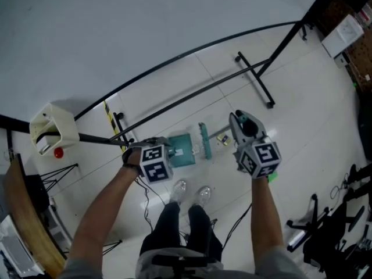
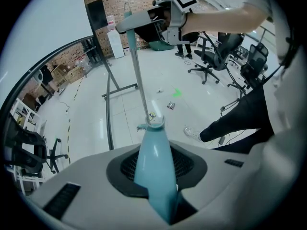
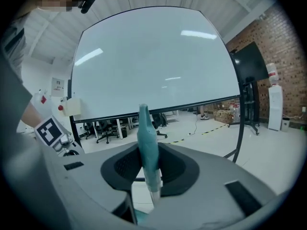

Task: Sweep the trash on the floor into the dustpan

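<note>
Left gripper (image 2: pixel 156 176) clamped dustpan handle (image 2: pixel 153 152) | right gripper (image 3: pixel 149 172) clamped broom handle (image 3: pixel 146 138) | trash (image 1: pixel 224 139) lay – apparently – past broom head (image 1: pixel 204 139), away from dustpan (image 1: pixel 181 150)

On the floor (image 1: pixel 302 127), just ahead of my shoes (image 1: pixel 180 188), lies the dustpan (image 1: pixel 181 150), with the head of the broom (image 1: pixel 204 141) just to its right and the trash (image 1: pixel 224 139) just right of that, apart from the pan. The dustpan's handle runs up between my left tongs (image 2: pixel 158 190), and the broom's handle sits between my right tongs (image 3: pixel 153 186). Behind them all stands the whiteboard (image 1: pixel 145 28), with its foot bars on the floor beyond the trash.
</note>
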